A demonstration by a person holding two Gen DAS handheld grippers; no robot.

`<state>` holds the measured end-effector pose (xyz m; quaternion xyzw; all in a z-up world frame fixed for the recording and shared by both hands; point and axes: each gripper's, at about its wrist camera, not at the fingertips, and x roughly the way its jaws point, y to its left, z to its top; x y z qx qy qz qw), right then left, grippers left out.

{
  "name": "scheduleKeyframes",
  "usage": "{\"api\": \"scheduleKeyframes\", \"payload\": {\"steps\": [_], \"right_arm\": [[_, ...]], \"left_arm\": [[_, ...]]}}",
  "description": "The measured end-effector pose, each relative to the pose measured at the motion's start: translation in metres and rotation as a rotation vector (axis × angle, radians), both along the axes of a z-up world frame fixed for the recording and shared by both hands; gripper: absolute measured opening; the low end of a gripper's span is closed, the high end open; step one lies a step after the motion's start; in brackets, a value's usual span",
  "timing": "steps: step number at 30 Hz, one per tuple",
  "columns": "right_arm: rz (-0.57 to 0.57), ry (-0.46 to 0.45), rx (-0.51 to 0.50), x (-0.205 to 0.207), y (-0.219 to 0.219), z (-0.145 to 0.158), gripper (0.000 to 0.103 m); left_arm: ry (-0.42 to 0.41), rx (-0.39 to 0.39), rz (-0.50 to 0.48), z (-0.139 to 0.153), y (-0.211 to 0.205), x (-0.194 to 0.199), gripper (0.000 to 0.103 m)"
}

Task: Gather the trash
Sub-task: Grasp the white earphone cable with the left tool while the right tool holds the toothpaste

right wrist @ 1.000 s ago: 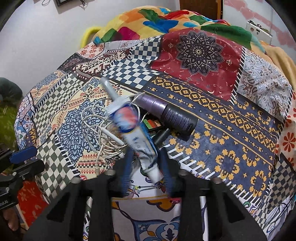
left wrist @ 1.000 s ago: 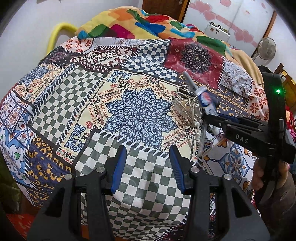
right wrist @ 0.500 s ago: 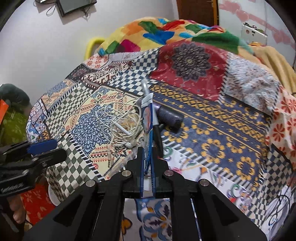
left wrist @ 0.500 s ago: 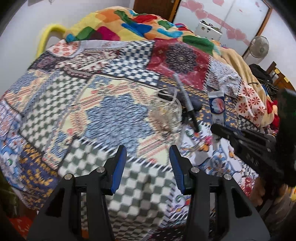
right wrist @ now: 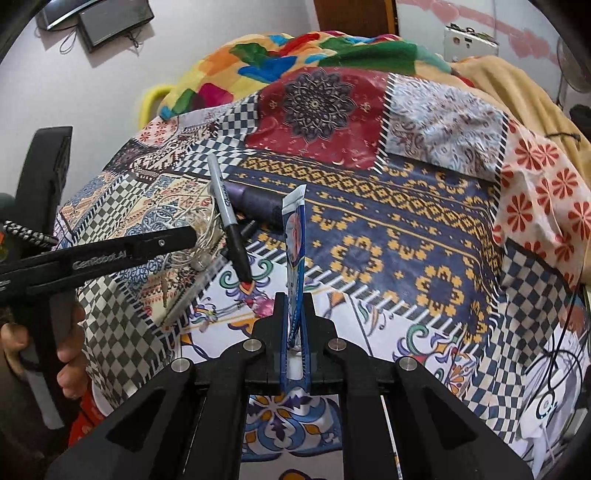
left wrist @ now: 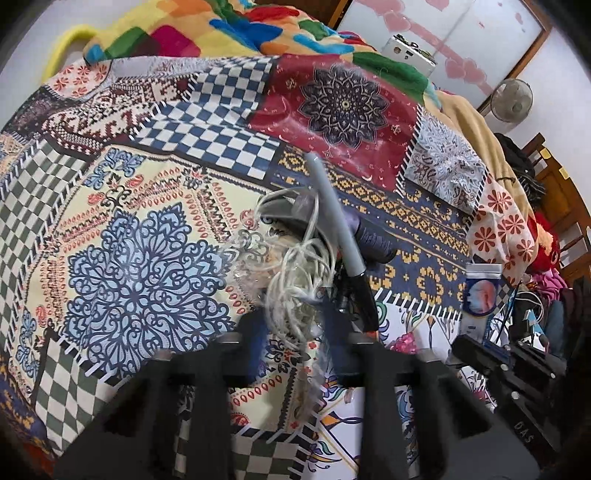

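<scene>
patchwork bedsheet (left wrist: 147,229), colourful blanket (right wrist: 280,59), fan (left wrist: 511,99), wall monitor (right wrist: 114,22)

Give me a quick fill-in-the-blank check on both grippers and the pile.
1. The right gripper is shut on the ____.
2. The left gripper is closing around the white ____.
3. The marker has a ____ cap.

Missing words: tube; cable; black
</scene>
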<state>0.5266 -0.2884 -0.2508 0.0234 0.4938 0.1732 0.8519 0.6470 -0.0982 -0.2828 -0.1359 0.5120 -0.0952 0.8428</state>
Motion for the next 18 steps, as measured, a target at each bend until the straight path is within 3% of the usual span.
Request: {"api": "scheduleKeyframes", "payload": {"steps": [2,13,18], "right_arm": [[-0.006,0.001,0.005,-0.001,-0.002,0.001,0.006],[0.014,-0.042,0.031,-0.02,0.009,0.035,0.006],[0.022,-0.058,0.029,-0.032,0.014,0.048,0.006]], "left_arm": [[-0.017,-0.026,-0.006,0.003,0.002,-0.005,0.009],[-0.095,0.015,-0.05,0.06,0.02,-0.049,0.008],[-0.032,0.061,-0.045,0.047,0.032,-0.062,0.008]]}}
